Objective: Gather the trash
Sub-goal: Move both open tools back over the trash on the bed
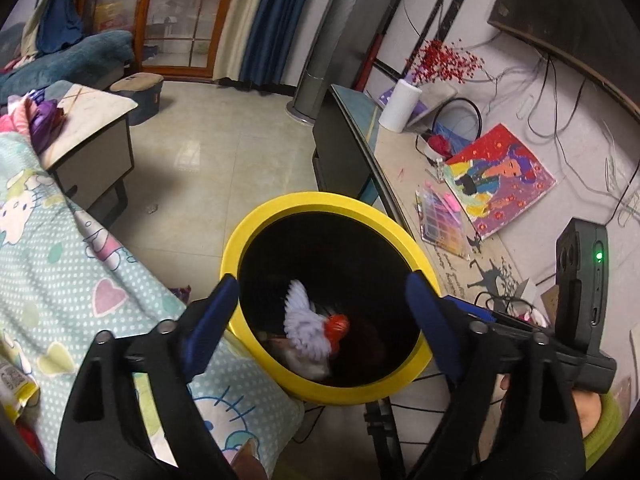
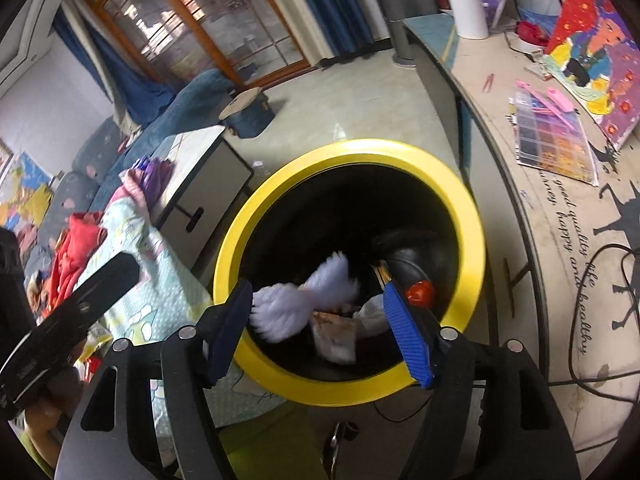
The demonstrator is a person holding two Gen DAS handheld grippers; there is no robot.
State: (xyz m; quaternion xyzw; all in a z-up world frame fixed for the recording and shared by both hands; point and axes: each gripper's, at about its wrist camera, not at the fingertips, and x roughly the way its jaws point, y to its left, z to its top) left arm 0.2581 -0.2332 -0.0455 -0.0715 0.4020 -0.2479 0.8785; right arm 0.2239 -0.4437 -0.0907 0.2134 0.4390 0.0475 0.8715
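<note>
in the left view the left gripper [image 1: 320, 312] gapes empty over the yellow bin [image 1: 280, 216] at lower centre, a white shuttlecock [image 1: 308, 320] inside, while in the right view the right gripper [image 2: 316, 320] likewise spreads empty above bin [image 2: 248, 216] and shuttlecock [image 2: 304, 304].

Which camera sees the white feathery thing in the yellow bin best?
The left wrist view: the white feathery thing shows whole, with its red tip, inside the yellow bin. In the right wrist view it is blurrier and partly hidden behind a blue finger.
</note>
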